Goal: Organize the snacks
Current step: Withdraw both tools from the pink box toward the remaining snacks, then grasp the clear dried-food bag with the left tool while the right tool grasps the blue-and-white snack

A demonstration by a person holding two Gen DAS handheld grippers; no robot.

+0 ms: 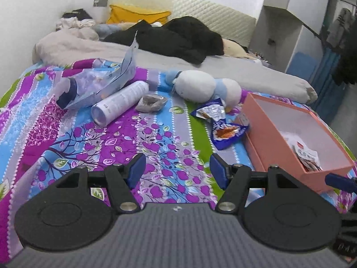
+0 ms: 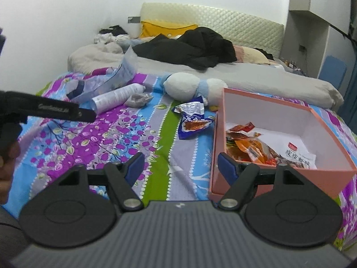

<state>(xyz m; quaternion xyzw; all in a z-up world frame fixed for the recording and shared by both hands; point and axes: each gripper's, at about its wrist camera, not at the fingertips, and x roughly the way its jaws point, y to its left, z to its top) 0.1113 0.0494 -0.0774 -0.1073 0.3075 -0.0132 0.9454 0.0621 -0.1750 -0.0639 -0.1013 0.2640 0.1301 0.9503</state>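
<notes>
A pink box [image 1: 263,131] [image 2: 217,138] stands open on the flowered bedspread at the right, with several snack packets [image 2: 252,147] [image 1: 306,156] inside. Two blue snack wrappers [image 1: 225,131] [image 2: 191,122] lie just left of the box. A small grey-brown packet [image 1: 151,102] [image 2: 138,99] lies farther back beside a white can [image 1: 120,102] [image 2: 118,97]. My left gripper [image 1: 177,169] hovers open over the bedspread, short of the wrappers, holding nothing. My right gripper [image 2: 180,167] is open and empty too, its right finger in front of the box's near left corner.
A blue-and-white plush toy [image 1: 205,87] [image 2: 189,87] lies behind the wrappers. A clear plastic bag [image 1: 98,84] [image 2: 104,82] with a dark-capped item sits at the back left. Black clothing [image 1: 176,35], a yellow pillow [image 1: 136,14] and rumpled bedding fill the far bed. The left tool's body [image 2: 44,109] shows in the right wrist view.
</notes>
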